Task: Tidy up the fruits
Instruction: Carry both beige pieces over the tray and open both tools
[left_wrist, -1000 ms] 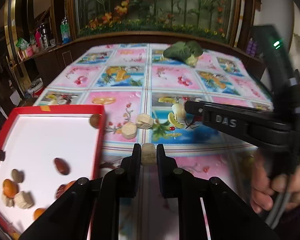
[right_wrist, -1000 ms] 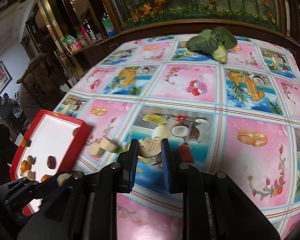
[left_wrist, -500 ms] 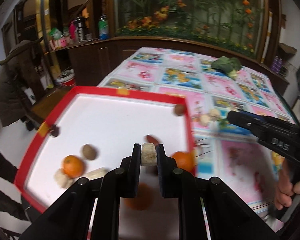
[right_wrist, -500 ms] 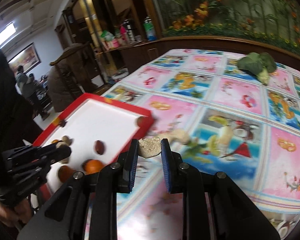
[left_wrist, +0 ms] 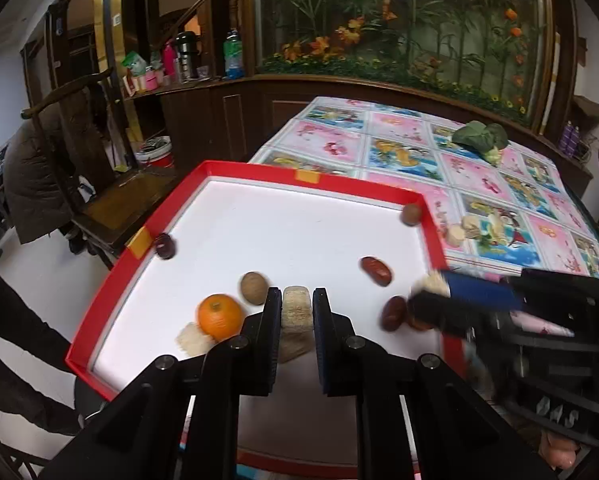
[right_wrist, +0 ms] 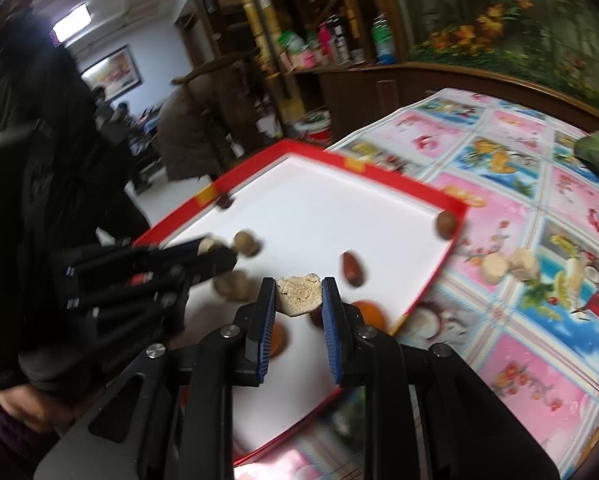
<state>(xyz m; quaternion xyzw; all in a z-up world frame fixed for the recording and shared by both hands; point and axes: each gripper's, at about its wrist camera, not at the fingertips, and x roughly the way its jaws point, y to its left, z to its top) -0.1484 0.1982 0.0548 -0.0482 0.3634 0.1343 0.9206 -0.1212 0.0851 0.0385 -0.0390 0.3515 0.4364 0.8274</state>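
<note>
Flowery worktop (left_wrist: 479, 168), red tray (left_wrist: 259, 170) lower left; left gripper (left_wrist: 296, 312) and right gripper (right_wrist: 298, 300) each pinch what looks like a pale chunk.

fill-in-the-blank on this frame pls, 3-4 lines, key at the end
1. Each gripper's jaws are shut on a beige ____ piece.
2. Both grippers, left gripper and right gripper, are above the white-floored tray with the ____ rim.
3. The number of beige pieces left on the tablecloth beside the tray is ____.
4. The round fruit touching the beige piece near the tray's left edge is an ____.

Missing words: fruit; red; two; orange
</note>
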